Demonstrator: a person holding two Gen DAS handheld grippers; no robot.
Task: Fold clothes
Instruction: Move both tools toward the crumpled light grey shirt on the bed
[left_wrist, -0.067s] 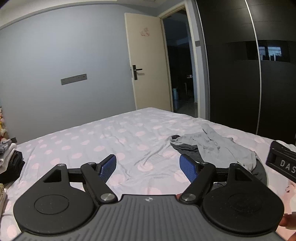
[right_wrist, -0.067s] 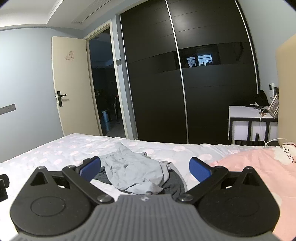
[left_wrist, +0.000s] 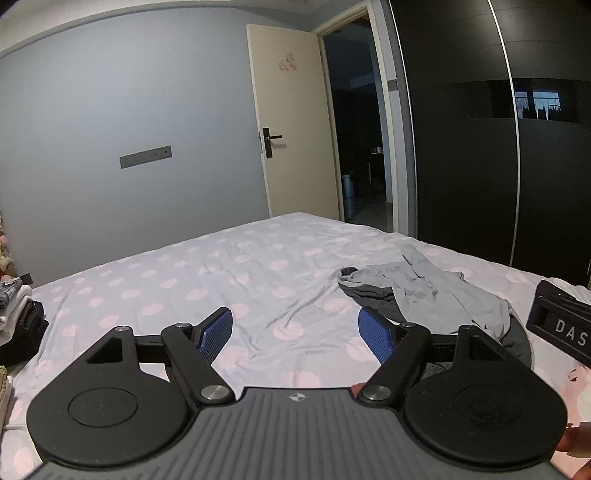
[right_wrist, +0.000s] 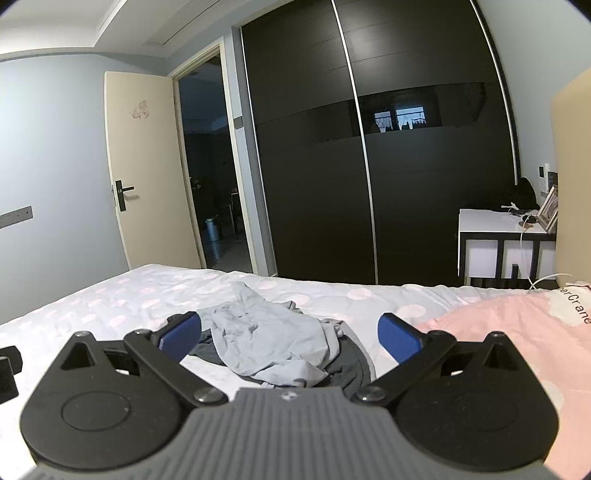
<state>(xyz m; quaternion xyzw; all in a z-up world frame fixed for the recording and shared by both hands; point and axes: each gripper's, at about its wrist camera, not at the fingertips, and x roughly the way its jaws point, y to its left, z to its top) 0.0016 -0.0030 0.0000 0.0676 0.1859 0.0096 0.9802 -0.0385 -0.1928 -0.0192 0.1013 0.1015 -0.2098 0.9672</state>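
A crumpled light grey garment (right_wrist: 258, 339) lies over a darker grey one (right_wrist: 351, 365) on the polka-dot bedsheet (left_wrist: 221, 273), toward the right side near the pink pillow (right_wrist: 517, 332). The right gripper (right_wrist: 290, 332) hovers just before the heap, its jaws wide apart and holding nothing. The left gripper (left_wrist: 295, 332) hangs over bare sheet to the left, jaws likewise spread and holding nothing.

Left gripper (left_wrist: 295, 334) gapes empty over the dotted bed (left_wrist: 221, 273), crumpled grey clothes (left_wrist: 424, 291) right

Pale-grey garment (right_wrist: 258, 332) — pink-dotted white bedsheet (left_wrist: 221, 280).
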